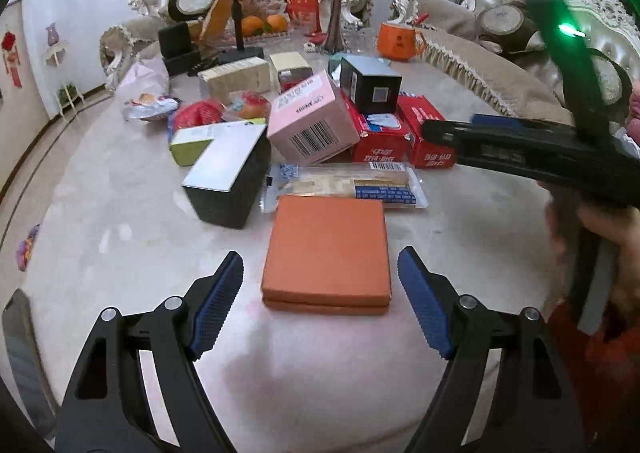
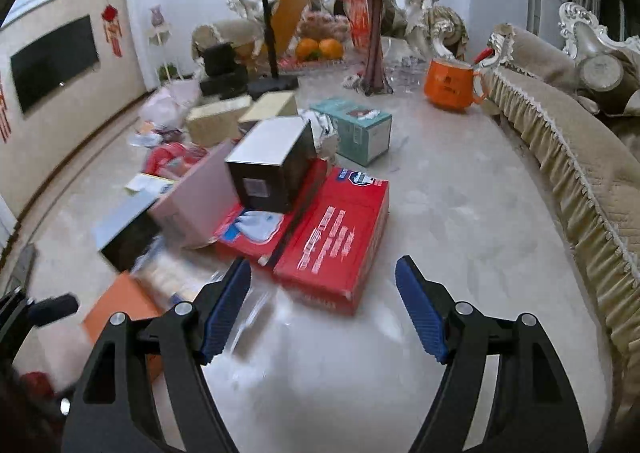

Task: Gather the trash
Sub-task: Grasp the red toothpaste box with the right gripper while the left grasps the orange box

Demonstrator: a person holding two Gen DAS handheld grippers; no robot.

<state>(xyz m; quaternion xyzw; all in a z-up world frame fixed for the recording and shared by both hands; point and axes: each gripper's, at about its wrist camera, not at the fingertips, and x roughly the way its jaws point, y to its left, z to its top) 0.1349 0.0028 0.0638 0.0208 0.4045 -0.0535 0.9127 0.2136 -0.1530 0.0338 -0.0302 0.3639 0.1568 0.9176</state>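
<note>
A heap of empty boxes and wrappers lies on the pale marble table [image 1: 100, 181]. Nearest my left gripper [image 1: 320, 273] is a flat orange box [image 1: 326, 253], lying between its open, empty fingers. Behind it lie a clear snack wrapper [image 1: 348, 187], a black and silver box [image 1: 228, 181], a pink box [image 1: 310, 121], two red boxes [image 1: 384, 137] and a black cube box [image 1: 370, 83]. My right gripper [image 2: 323, 301] is open and empty, just in front of a red box [image 2: 336, 237]. It also shows in the left wrist view [image 1: 436, 133], hovering by the red boxes.
A purple vase [image 1: 334, 19] with flowers, an orange mug [image 1: 398, 41], oranges [image 1: 264, 25], a black stand [image 1: 240, 49] and cardboard boxes [image 1: 236, 77] sit farther back. A teal box [image 2: 354, 129] stands behind the heap. A sofa [image 2: 568, 157] with a fringed cover borders the right side.
</note>
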